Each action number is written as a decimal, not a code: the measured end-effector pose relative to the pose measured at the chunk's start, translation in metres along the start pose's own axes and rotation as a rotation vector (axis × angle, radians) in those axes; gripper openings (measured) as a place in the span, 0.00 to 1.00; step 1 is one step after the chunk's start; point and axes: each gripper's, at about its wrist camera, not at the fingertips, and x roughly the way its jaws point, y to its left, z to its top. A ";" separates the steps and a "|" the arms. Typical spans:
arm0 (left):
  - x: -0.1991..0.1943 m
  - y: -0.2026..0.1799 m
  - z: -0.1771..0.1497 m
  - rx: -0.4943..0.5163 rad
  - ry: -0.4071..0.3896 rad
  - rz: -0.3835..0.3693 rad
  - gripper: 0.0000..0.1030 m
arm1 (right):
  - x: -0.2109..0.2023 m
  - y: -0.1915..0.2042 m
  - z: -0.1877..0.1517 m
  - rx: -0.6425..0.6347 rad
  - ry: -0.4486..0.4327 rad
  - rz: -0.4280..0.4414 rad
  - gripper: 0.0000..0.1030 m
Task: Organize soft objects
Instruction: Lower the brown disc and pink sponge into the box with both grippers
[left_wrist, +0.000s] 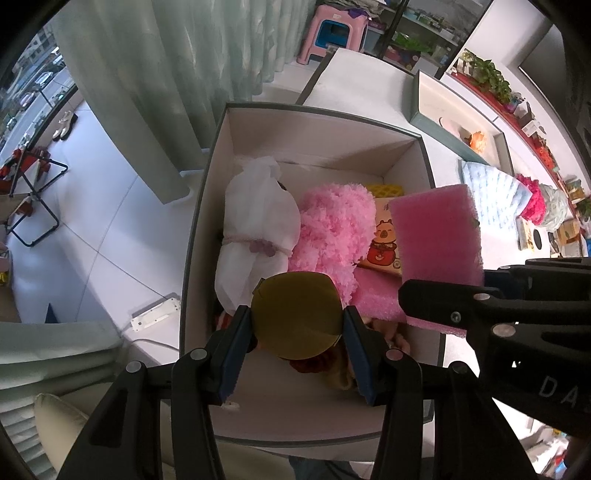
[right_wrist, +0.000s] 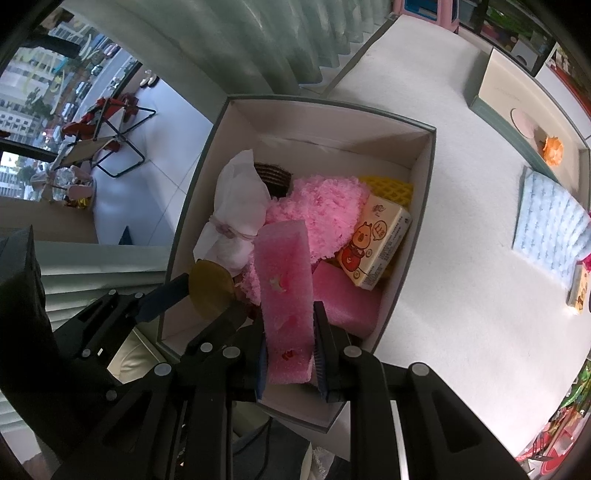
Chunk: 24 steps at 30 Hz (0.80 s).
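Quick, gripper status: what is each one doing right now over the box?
Left gripper: closed on a round olive-gold disc, above the storage box.
Right gripper: closed on a pink foam sponge, above the same box.

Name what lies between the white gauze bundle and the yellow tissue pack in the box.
The fluffy pink plush lies between white gauze bundle and yellow tissue pack, clearest in the right wrist view.

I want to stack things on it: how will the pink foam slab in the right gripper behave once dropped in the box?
The pink foam slab looks light and squashy: its porous edges seem pinched where the right gripper clamps it. It probably won't roll, being flat, but may sag over the lumpy pink plush.
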 end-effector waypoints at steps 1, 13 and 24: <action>0.000 0.000 0.000 0.000 0.001 -0.001 0.49 | -0.001 0.000 0.000 -0.001 0.000 -0.001 0.22; 0.004 -0.001 0.000 -0.005 0.010 -0.002 0.49 | 0.000 -0.003 0.002 0.001 0.010 -0.008 0.22; 0.006 -0.002 -0.001 -0.005 0.013 -0.003 0.49 | -0.001 -0.004 0.003 -0.005 0.015 -0.011 0.22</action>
